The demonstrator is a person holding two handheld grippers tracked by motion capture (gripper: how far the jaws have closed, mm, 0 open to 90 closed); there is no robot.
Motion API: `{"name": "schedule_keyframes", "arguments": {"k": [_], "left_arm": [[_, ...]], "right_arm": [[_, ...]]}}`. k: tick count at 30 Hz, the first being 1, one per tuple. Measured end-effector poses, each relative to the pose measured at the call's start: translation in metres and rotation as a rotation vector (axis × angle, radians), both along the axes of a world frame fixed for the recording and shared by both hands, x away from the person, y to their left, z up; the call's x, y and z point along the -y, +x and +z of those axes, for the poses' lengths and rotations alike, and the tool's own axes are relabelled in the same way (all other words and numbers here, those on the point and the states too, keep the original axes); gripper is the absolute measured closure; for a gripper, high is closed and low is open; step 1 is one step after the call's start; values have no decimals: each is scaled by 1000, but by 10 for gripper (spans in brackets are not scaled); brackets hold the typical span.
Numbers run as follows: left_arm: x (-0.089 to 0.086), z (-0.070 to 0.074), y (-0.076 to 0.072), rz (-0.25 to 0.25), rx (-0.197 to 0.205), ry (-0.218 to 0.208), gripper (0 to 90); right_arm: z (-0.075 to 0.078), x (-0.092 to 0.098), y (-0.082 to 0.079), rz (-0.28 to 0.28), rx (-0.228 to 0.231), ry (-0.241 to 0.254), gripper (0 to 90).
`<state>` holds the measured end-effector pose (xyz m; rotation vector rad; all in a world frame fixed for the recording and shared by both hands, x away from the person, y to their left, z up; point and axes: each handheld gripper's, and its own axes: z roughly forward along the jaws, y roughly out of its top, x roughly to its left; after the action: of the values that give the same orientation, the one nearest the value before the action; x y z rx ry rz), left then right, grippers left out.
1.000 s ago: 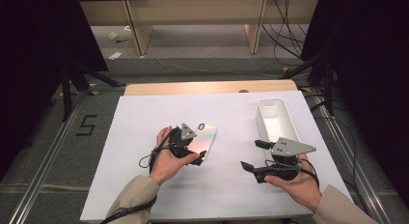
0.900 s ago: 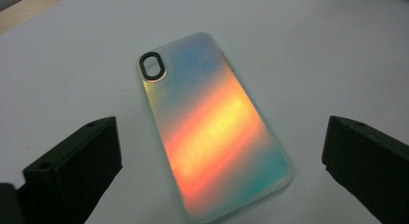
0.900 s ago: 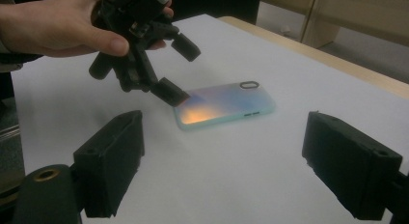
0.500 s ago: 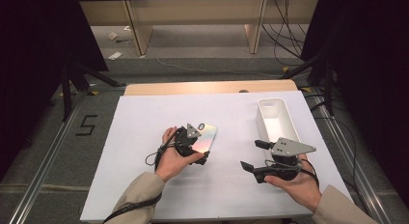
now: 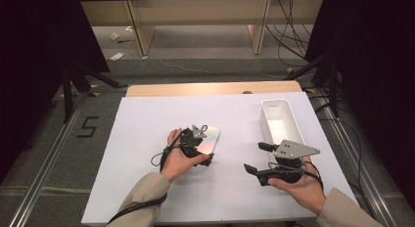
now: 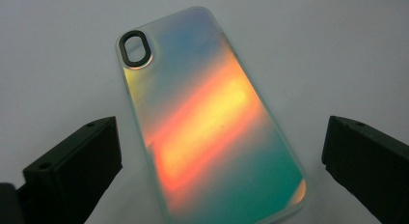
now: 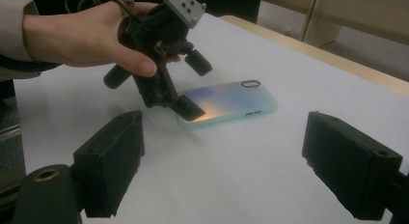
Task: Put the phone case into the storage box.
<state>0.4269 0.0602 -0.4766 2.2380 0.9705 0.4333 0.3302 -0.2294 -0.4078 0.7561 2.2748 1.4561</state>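
The floor left of the white surface [image 5: 147, 114] bears a "5" [image 5: 88, 126]; both the left hand-held gripper [image 5: 203, 147] and the right hand-held gripper [image 5: 257, 158] gape, the left straddling an unbranded iridescent phone case [image 6: 212, 122].

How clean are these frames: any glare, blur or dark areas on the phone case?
Left gripper view: the case carries a bright orange-yellow sheen and looks soft, the near jaws blurred. Right gripper view: case sharper, near jaws blurred, left gripper shadowing its end. High view: table evenly lit, surroundings dark.
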Motion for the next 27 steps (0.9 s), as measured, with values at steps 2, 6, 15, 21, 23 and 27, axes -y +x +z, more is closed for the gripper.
{"name": "schedule_keyframes", "arguments": {"k": [2, 6, 15, 21, 23, 27], "left_arm": [[0, -1, 1, 3, -4, 4, 0], [1, -4, 3, 8, -11, 10, 0], [3, -7, 5, 14, -27, 13, 0], [4, -9, 7, 23, -37, 12, 0], [4, -10, 8, 23, -40, 15, 0], [4, -11, 8, 25, -46, 18, 0]], "right_arm": [[0, 0, 0, 1, 0, 1, 158], [0, 0, 0, 1, -1, 1, 158], [0, -1, 0, 3, -2, 0, 158], [0, 0, 0, 3, -2, 1, 158], [0, 0, 0, 4, 0, -2, 159], [0, 0, 0, 5, 0, -2, 158]]}}
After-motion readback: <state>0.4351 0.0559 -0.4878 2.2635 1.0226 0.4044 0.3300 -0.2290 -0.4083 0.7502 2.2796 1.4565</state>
